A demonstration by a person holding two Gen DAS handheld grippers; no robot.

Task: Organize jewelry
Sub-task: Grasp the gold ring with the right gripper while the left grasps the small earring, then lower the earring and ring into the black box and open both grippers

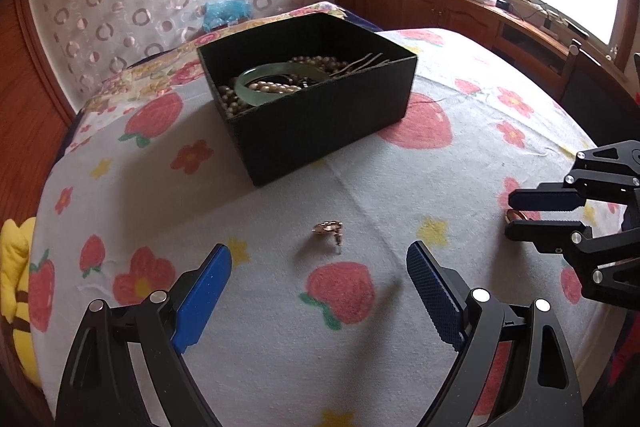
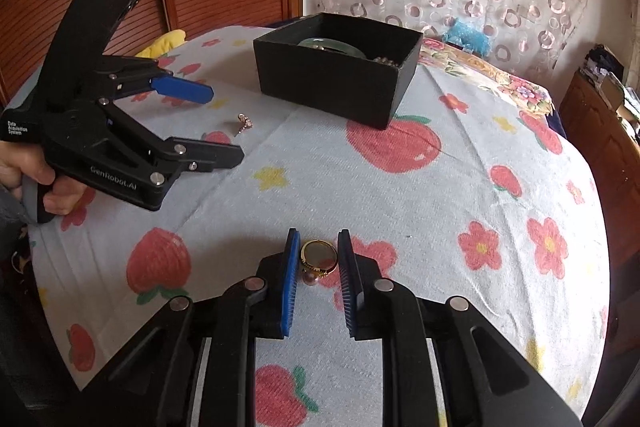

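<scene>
A gold ring [image 2: 318, 255] with a pearl-like bead lies on the strawberry-print bedspread [image 2: 460, 187], between the blue pads of the right gripper [image 2: 319, 251]. The jaws stand narrow and close on either side of the ring; whether the pads actually press on it cannot be told. In the left wrist view the same ring [image 1: 514, 215] shows only partly behind the right gripper [image 1: 510, 213].

A small rose-gold earring [image 1: 329, 227] lies on the cloth apart from the ring, ahead of the left gripper [image 1: 319, 263]. That gripper's fingers are spread wide and hold nothing; the earring sits beyond the tips, untouched. A person's hand [image 2: 24, 175] grips its handle.

Farther back stands an open black box [image 1: 320, 131]. It contains a pale green bangle [image 1: 280, 83], pearl strands [image 1: 320, 61] and a pronged hair pin [image 1: 366, 61]. A yellow plush toy [image 1: 16, 267] lies at the bed edge.
</scene>
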